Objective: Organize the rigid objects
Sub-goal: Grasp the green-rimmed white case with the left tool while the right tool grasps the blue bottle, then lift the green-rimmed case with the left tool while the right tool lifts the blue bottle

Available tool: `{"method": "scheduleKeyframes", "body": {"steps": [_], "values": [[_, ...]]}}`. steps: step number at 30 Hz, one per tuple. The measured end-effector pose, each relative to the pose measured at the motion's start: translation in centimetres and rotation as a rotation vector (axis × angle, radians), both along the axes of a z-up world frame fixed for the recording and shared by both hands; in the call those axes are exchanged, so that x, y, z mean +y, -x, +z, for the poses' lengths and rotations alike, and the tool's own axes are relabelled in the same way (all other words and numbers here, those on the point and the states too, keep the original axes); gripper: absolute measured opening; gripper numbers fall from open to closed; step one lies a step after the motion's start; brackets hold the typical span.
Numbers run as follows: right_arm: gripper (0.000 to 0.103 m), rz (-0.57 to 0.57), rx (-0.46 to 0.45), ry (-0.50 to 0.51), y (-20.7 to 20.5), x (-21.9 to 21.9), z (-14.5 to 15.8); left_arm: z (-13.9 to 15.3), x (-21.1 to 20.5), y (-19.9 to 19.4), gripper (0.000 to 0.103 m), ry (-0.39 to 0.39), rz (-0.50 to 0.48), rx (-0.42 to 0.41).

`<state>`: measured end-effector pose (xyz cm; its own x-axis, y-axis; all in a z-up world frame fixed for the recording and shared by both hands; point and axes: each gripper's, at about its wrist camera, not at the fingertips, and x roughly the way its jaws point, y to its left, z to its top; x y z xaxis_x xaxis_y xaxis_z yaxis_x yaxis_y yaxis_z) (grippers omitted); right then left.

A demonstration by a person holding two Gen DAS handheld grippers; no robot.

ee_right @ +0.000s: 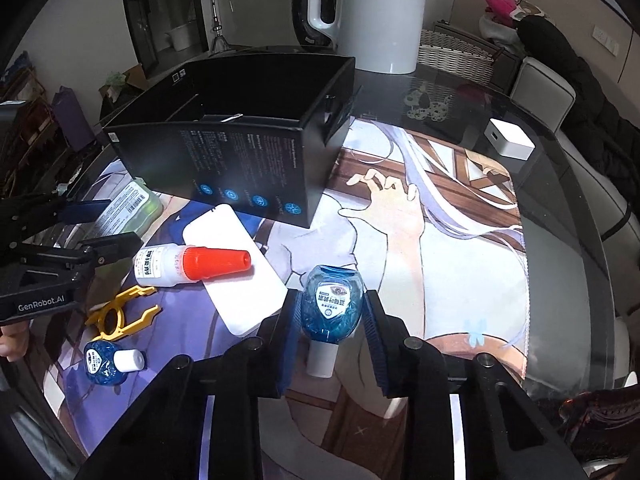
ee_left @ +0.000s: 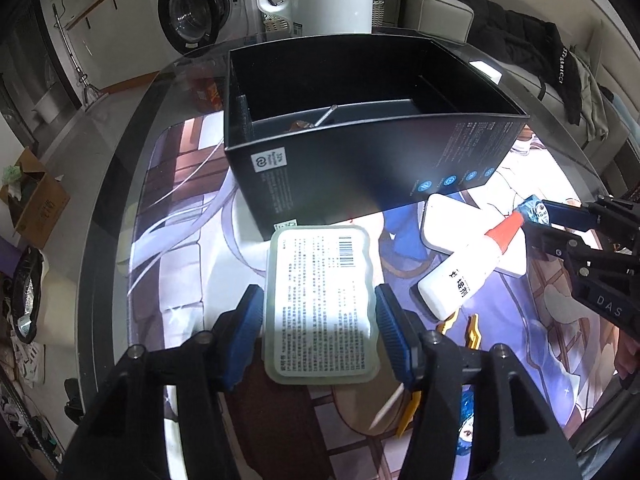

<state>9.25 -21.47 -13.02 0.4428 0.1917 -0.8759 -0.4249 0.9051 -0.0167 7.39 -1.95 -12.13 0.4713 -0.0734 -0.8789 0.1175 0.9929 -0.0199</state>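
An open black box (ee_left: 360, 136) stands on the printed mat, also in the right wrist view (ee_right: 224, 136). My left gripper (ee_left: 320, 308) is shut on a pale green flat case (ee_left: 320, 308) with a printed label, held just before the box. My right gripper (ee_right: 332, 312) is shut on a blue bottle (ee_right: 332, 304) with a white cap pointing toward me. On the mat lie a white bottle with a red cap (ee_right: 192, 264), a white flat block (ee_right: 236, 268), a yellow plastic piece (ee_right: 116, 316) and a second blue bottle (ee_right: 108, 360).
A white kettle (ee_right: 380, 12) stands behind the box. A small white cube (ee_right: 510, 142) sits on the glass table (ee_right: 560, 184) at the right. A washing machine (ee_left: 200, 4) and a cardboard carton (ee_left: 36, 200) are on the floor beyond.
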Motion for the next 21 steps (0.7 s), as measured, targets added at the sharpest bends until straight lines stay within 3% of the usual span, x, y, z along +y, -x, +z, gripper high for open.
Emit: {"method": "scheduleKeyframes", "body": {"steps": [10,12,21], "values": [[0.031,-0.012,-0.013,0.028,0.2,-0.2,0.1,-0.1,0.0,-0.1,0.059,-0.007,0.004,0.001],[0.031,-0.01,-0.014,0.029,0.2,-0.1,0.0,-0.1,-0.2,-0.1,0.055,-0.005,-0.005,0.002],[0.031,0.024,-0.043,0.015,1.3,0.5,1.1,0.4,-0.3,-0.1,0.054,-0.008,-0.011,-0.003]]}}
